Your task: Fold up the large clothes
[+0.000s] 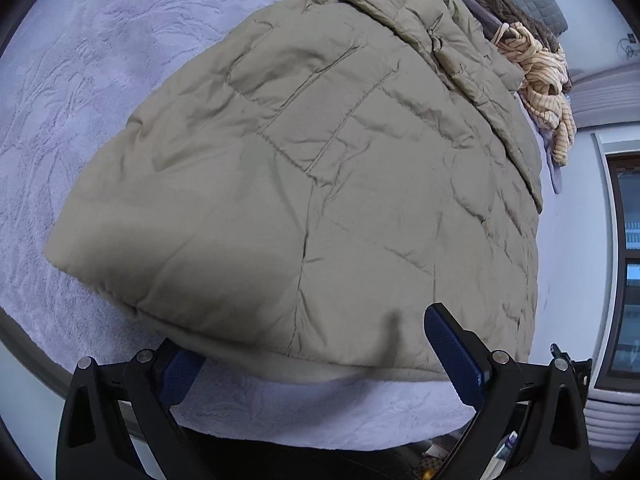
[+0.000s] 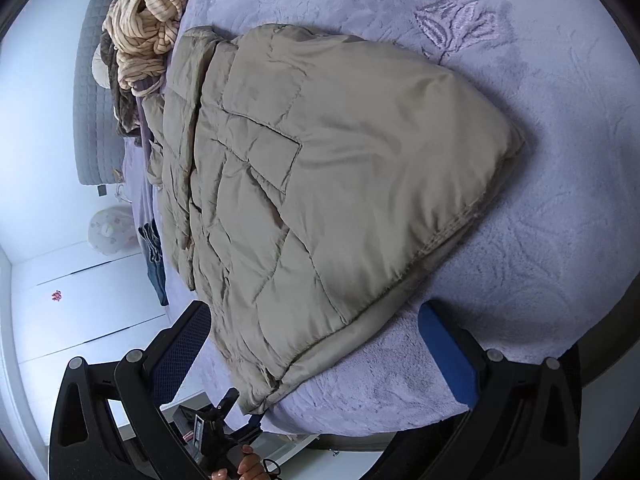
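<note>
A large khaki quilted jacket (image 1: 320, 184) lies folded lengthwise on a lavender bedspread (image 1: 80, 80). It also fills the right wrist view (image 2: 328, 184). My left gripper (image 1: 316, 356) is open at the jacket's near hem, one blue pad (image 1: 452, 356) over the fabric, the other (image 1: 180, 376) partly under the hem edge. My right gripper (image 2: 316, 344) is open and empty over the near corner of the jacket, its fingers (image 2: 448, 356) wide apart above the bedspread (image 2: 520, 280).
A pile of striped cream and brown clothes (image 1: 544, 80) lies beyond the jacket's collar, also in the right wrist view (image 2: 148, 28). A grey quilted headboard (image 2: 96, 92) and denim garment (image 2: 154, 256) are at the bed's side. The bed edge (image 1: 320, 432) is just below.
</note>
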Motion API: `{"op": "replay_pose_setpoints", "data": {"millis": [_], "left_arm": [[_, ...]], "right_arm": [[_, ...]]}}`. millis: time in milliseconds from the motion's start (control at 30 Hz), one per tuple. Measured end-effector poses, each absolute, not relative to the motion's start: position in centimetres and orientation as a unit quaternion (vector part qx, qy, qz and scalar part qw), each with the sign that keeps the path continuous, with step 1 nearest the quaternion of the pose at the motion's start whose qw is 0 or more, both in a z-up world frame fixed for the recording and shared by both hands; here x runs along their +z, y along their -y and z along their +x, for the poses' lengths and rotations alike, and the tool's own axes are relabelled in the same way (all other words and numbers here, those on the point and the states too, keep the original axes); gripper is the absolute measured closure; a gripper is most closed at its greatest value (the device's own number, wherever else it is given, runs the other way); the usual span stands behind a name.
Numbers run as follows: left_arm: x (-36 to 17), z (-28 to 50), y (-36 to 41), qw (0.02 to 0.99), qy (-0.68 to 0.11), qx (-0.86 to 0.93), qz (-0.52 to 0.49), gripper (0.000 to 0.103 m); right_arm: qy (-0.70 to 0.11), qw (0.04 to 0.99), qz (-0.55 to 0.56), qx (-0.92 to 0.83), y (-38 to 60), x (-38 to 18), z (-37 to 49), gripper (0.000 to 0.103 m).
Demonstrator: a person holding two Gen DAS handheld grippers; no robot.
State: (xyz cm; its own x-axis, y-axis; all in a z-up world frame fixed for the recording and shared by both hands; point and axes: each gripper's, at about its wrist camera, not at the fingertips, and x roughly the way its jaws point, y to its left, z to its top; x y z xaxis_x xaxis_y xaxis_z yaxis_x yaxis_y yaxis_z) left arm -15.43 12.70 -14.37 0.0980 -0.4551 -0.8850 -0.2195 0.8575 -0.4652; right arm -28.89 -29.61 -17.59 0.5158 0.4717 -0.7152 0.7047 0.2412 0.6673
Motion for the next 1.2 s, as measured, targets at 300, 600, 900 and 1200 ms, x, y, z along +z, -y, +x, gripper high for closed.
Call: {"op": "replay_pose_setpoints", "data": {"millis": [300, 600, 900, 1200], "left_arm": [[-13.8, -14.1, -12.6, 0.712, -0.655, -0.078, -0.241, 0.088], [-10.0, -12.2, -11.5, 0.744, -0.635, -0.089, -0.188, 0.088], [-1.5, -5.8, -10.3, 0.810, -0.550, -0.088, -0.182, 0.088], [4.3, 5.6, -6.0, 0.865, -0.479, -0.070, -0.128, 0.088]], "right_arm": [[-0.486, 0.583, 0.646, -0.083, 30.4, -19.1, -27.7, 0.039], [-0.538, 0.627, 0.559, -0.065, 31.0, -17.3, -24.3, 0.093], [-0.549, 0.743, 0.383, -0.004, 31.2, -8.7, -13.9, 0.094], [-0.518, 0.816, 0.252, 0.048, 33.5, -2.7, 0.1, 0.094]]}}
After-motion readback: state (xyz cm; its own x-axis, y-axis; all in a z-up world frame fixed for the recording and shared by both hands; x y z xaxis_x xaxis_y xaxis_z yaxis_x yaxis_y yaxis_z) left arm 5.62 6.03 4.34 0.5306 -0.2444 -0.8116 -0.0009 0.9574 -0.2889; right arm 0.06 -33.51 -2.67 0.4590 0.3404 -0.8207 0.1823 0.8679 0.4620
